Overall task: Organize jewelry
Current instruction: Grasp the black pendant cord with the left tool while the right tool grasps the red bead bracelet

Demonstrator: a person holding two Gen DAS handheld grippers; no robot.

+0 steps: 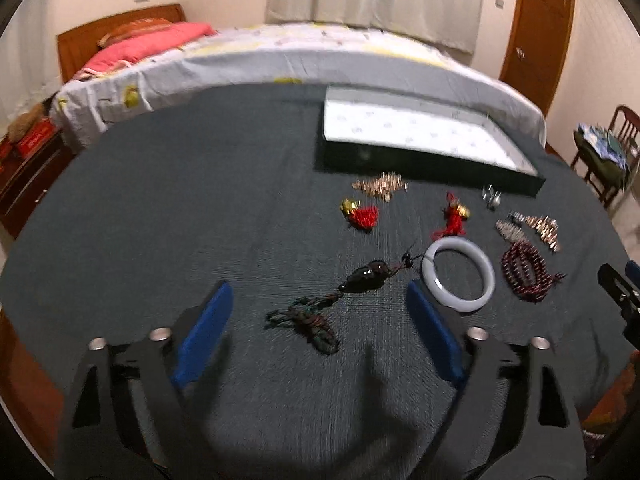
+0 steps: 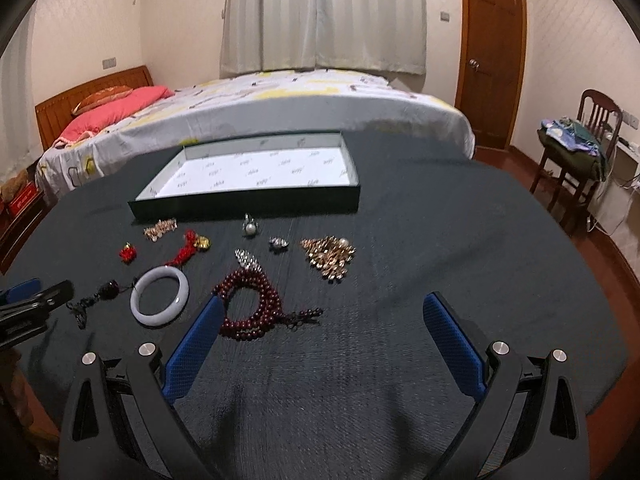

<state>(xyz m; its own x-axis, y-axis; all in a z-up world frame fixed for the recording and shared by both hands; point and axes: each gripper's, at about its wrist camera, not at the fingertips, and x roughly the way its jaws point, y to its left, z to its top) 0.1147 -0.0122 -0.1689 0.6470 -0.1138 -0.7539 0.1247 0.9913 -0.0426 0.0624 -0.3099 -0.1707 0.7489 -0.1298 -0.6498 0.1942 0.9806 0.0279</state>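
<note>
Jewelry lies on a dark cloth-covered table (image 2: 400,240). My left gripper (image 1: 320,300) is open above a dark pendant on a knotted cord (image 1: 360,278), which lies between its blue pads without touching them. Beside its right pad is a pale bangle (image 1: 458,276), then a dark red bead string (image 1: 526,276). My right gripper (image 2: 328,308) is open over bare cloth, its left pad next to the bead string (image 2: 248,308). The bangle (image 2: 160,300) lies further left. A shallow green box with a white lining (image 2: 248,176) stands behind the pieces.
Red tassel charms (image 2: 188,250), gold clusters (image 2: 330,258), a pearl piece (image 2: 250,227) and small silver pieces (image 2: 278,243) are scattered before the box. Beyond the table stand a bed (image 2: 240,112), a wooden door (image 2: 492,52) and a chair with clothes (image 2: 576,148).
</note>
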